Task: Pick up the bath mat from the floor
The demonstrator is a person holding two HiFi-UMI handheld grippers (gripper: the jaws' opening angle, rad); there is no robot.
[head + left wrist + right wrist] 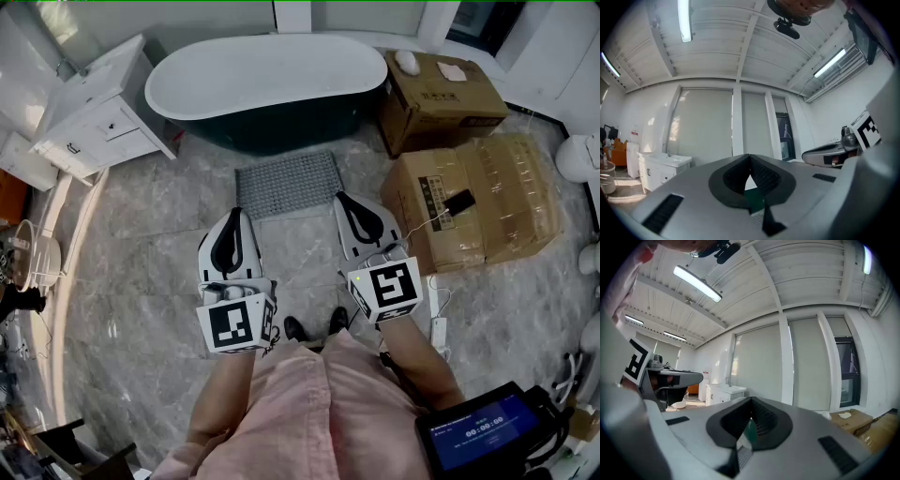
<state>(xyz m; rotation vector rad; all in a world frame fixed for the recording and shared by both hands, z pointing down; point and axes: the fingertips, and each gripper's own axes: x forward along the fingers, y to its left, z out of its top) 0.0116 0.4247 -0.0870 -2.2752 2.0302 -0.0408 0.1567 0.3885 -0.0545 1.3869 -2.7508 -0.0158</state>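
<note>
The grey bath mat (289, 183) lies flat on the marble floor in front of the bathtub (267, 82), seen in the head view. Both grippers are held level at waist height, well above the floor, on the near side of the mat. My left gripper (238, 213) is shut with nothing between its jaws; its tips hover over the mat's near left corner. My right gripper (343, 199) is shut and empty too, over the mat's near right corner. In the left gripper view the gripper (750, 157) faces the window wall, as does the gripper (751, 401) in the right gripper view.
Cardboard boxes (469, 202) stand to the right of the mat, with a cable and a small black device on top. A white vanity cabinet (94, 112) is at the far left. A tablet (483, 436) hangs at my lower right. My shoes (315, 326) are just behind the grippers.
</note>
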